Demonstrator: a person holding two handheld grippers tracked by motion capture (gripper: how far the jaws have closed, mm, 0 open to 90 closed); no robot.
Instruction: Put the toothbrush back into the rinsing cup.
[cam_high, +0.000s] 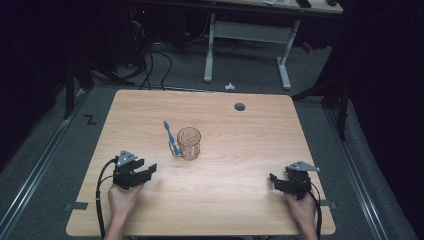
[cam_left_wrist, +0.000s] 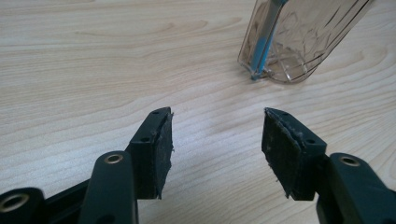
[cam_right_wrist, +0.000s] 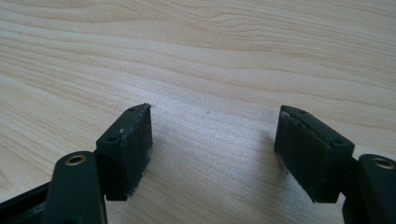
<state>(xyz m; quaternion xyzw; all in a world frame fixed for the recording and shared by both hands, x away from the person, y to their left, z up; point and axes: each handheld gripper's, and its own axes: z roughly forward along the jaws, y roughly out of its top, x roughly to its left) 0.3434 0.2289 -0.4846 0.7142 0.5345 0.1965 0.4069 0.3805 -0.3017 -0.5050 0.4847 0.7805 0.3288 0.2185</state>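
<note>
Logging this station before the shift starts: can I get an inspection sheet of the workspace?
Surface: wooden table, with a round grommet hole near the far edge.
Job's things: clear glass upright; blue toothbrush flat on the table, beside it.
Clutter: nothing seen.
Grippers: left gripper and right gripper both open, holding nothing, apart from the glass.
Cables: one black cable trails from each gripper.
Surroundings: grey floor, white desk frame beyond.

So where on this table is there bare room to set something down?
Bare wood spans between the left tool and right tool, and the whole right side below the hole. The one crowded patch is mid-left, where the toothbrush lies beside the glass.
</note>
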